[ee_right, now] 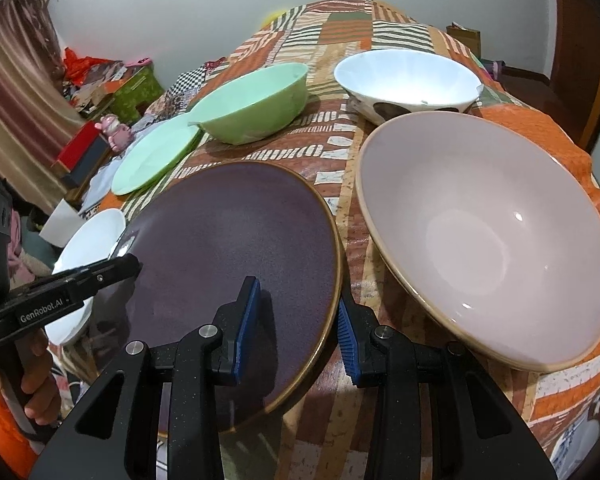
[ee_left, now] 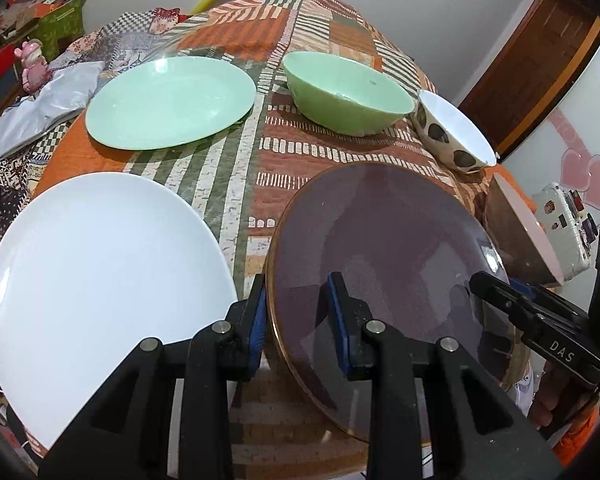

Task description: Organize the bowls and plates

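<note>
A dark purple plate with a brown rim lies near the table's front edge. My left gripper is shut on its left rim, one blue pad over the plate and one outside it. On the opposite rim, my right gripper is shut on the purple plate in the same way. A white plate lies to the left, with a green plate behind it. A green bowl, a spotted white bowl and a large lilac bowl stand behind and to the right.
A patchwork cloth covers the table. Left of it lie a grey bag, a pink toy figure and a green box. A white case with stickers sits past the right edge. A person's hand holds the left gripper's handle.
</note>
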Demonstrator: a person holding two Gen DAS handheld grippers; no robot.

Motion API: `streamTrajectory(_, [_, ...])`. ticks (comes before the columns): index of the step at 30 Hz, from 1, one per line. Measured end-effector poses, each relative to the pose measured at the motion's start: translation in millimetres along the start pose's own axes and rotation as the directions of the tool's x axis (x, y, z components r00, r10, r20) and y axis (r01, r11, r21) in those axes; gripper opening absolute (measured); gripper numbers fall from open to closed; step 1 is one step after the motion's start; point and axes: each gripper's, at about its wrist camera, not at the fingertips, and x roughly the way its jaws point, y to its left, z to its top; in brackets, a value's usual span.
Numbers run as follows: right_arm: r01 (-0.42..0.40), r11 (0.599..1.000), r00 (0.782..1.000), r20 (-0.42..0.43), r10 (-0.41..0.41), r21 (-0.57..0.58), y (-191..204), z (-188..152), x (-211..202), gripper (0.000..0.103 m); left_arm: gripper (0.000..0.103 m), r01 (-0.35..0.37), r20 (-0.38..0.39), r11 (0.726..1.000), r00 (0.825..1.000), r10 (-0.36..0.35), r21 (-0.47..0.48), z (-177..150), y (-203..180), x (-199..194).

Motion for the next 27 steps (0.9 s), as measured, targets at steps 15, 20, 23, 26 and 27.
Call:
streamTrajectory(15, [0.016, 1.0, 1.0, -0.01, -0.017, -0.017, 4, 0, -5, 0.033, 0.029, -0.037, 0.016, 0.999, 0.999, 0.036, 0.03, -3, -4, -2])
streamTrajectory(20, [0.019, 1.0, 1.0, 0.006, -0.019, -0.023, 3, -2, -17, 0.033, 0.029, -0.037, 0.05, 0.999, 0.998, 0.035, 0.039, -6, -6, -21])
streamTrajectory(23, [0.016, 0.999, 1.0, 0.027, -0.015, -0.041, 7, -2, -27, 0.034, 0.033, -0.053, 0.081, 0.997, 0.996, 0.049, 0.052, -9, -10, -35])
streamTrajectory(26, [0.013, 0.998, 0.999, 0.047, -0.01, -0.062, 15, -2, -35, 0.034, 0.039, -0.072, 0.124, 0.995, 0.99, 0.063, 0.063, -14, -14, -51])
streamTrajectory(27, [0.011, 0.997, 0.998, 0.054, -0.007, -0.07, 18, -1, -38, 0.035, 0.04, -0.078, 0.137, 0.995, 0.988, 0.069, 0.067, -15, -16, -56])
